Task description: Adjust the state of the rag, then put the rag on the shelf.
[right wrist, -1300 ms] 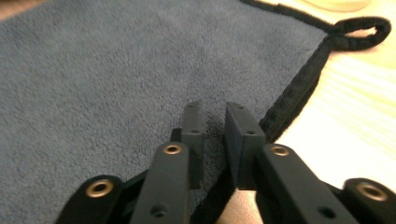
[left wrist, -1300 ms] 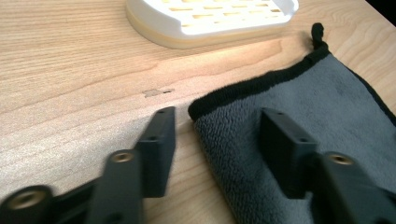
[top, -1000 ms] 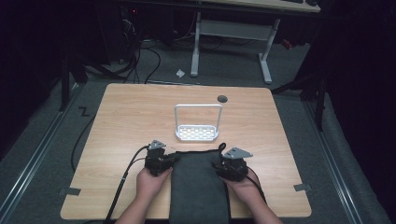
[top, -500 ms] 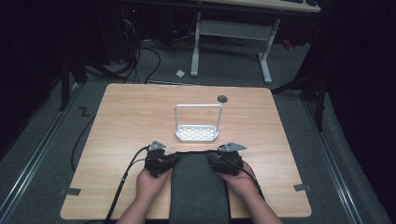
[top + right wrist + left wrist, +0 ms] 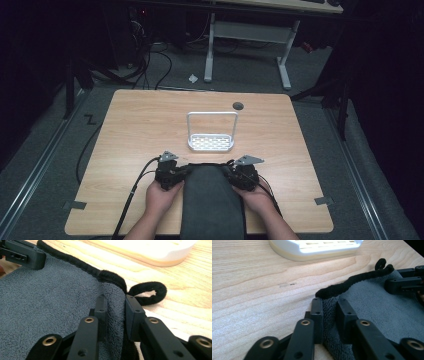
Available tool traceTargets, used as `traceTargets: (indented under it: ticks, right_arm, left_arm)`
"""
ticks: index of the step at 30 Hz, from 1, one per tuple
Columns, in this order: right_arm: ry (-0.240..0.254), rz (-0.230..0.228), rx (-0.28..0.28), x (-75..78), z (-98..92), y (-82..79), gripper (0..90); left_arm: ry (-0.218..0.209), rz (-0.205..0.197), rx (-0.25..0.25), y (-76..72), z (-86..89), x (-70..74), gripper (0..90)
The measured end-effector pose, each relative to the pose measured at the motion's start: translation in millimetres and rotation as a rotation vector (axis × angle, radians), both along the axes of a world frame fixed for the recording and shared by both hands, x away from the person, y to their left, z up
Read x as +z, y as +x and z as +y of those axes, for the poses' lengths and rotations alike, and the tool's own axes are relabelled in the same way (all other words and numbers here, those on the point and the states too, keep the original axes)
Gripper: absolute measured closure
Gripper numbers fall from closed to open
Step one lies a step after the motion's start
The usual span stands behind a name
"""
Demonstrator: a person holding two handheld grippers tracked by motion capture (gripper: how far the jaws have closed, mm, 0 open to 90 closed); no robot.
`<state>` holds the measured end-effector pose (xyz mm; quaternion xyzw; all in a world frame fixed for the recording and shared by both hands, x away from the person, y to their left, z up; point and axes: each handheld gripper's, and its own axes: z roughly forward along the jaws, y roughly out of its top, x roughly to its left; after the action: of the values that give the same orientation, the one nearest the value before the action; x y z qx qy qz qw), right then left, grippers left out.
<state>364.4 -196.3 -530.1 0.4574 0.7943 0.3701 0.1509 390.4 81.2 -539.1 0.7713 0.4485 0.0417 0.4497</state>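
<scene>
1. high view: a grey towel (image 5: 212, 200) lies at the near edge of the tabletop (image 5: 135, 130), in front of a white rack (image 5: 211, 132). the left hand-held gripper (image 5: 181, 172) and right hand-held gripper (image 5: 231, 172) sit at its two far corners.
2. left gripper view: the jaws pinch a fold of the towel (image 5: 372, 305) beside its black trim (image 5: 352, 282).
3. right gripper view: the jaws have just been closing and clamp the towel (image 5: 50, 305) corner near the black loop (image 5: 150, 292).

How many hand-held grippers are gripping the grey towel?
2. The left hand-held gripper pinches the grey towel at its far left corner; the right hand-held gripper at its far right corner.
</scene>
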Motion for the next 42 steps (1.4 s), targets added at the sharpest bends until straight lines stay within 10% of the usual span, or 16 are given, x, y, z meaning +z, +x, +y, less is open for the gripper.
traceTargets:
  ticks: [14,23,42]
  right_arm:
    - [-0.024,-0.091,0.004,9.1,1.5,-9.9,76.7]
    - [0.005,-0.166,0.005,27.5,1.2,-14.7,76.7]
    - [0.068,-0.352,-0.010,99.4,6.9,-4.2,76.7]
  left_arm:
    - [-0.044,-0.052,0.017,-6.9,2.5,7.4,83.7]
    - [-0.075,-0.155,0.037,-14.0,5.4,26.5,83.3]
    - [-0.145,-0.323,0.079,1.4,14.3,105.6,84.3]
